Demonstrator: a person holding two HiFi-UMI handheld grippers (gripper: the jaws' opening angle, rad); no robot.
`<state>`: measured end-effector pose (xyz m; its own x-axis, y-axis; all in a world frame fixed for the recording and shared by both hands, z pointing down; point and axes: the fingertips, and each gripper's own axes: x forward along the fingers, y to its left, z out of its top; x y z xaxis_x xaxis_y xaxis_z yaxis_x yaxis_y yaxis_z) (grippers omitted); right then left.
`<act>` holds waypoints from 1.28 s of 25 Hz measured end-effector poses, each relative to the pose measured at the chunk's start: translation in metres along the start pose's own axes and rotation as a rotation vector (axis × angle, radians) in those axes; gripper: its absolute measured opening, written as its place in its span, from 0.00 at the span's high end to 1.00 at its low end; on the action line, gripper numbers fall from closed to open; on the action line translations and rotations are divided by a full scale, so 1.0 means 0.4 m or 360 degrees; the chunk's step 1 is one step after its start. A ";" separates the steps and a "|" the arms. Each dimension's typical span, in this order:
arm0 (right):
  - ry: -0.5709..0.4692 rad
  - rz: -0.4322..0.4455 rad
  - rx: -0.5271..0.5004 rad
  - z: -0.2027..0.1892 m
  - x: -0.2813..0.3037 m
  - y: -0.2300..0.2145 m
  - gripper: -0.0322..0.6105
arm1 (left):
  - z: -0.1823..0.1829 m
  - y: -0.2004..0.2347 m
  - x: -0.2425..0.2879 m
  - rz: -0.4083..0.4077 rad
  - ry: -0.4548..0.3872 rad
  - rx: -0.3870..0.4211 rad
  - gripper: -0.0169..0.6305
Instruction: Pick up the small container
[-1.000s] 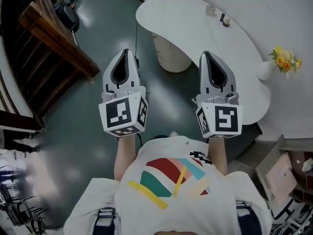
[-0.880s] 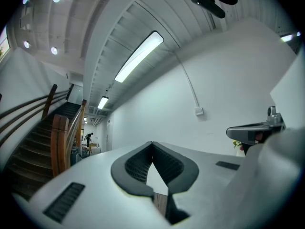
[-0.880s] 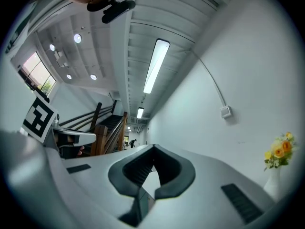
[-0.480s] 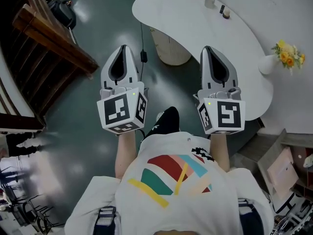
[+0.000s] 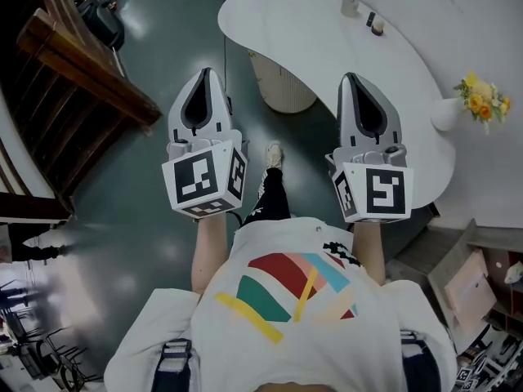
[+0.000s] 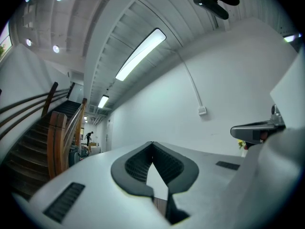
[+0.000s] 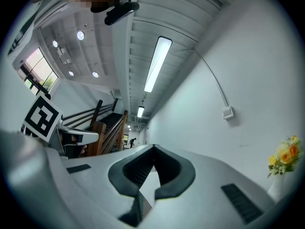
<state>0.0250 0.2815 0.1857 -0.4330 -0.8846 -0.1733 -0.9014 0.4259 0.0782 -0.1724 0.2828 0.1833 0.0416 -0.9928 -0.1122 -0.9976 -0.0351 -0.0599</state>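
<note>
A small pale container [image 5: 350, 6] stands at the far end of the white curved table [image 5: 310, 47], with a small dark-topped item [image 5: 377, 25] just right of it. Both are far ahead of the grippers. My left gripper [image 5: 206, 73] hangs over the dark floor, left of the table, jaws shut and empty. My right gripper [image 5: 353, 78] hovers over the table's near part, also shut with nothing in it. In the left gripper view the left gripper [image 6: 152, 144] points at a white wall. In the right gripper view the right gripper [image 7: 153, 149] does too.
A white vase with yellow flowers [image 5: 482, 100] stands at the table's right edge. A pale pedestal [image 5: 282, 84] carries the table. A wooden staircase [image 5: 82, 64] runs along the left. The person's foot [image 5: 274, 155] is on the floor between the grippers.
The person has walked a step toward the table: a leg has swung forward and the table has drawn slightly nearer. Both grippers keep the same pose, jaws shut.
</note>
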 end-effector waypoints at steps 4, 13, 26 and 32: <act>-0.0029 -0.0017 -0.0012 0.008 0.032 -0.014 0.93 | 0.009 -0.004 0.038 -0.0029 -0.0027 0.0007 0.95; -0.0005 -0.0017 0.0014 -0.024 0.104 -0.038 0.93 | -0.017 0.015 0.116 -0.0017 0.0009 0.0011 0.95; 0.0108 -0.0052 0.0029 -0.115 0.246 -0.077 0.93 | -0.083 0.034 0.299 -0.0070 0.0071 -0.0003 0.95; 0.0138 -0.0071 0.0052 -0.128 0.363 -0.091 0.93 | -0.082 0.050 0.437 -0.0146 0.0065 0.0042 0.95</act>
<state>-0.0053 0.1278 0.2080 -0.3924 -0.9153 -0.0904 -0.9198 0.3904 0.0400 -0.1871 0.1048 0.1949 0.1296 -0.9894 -0.0649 -0.9879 -0.1232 -0.0943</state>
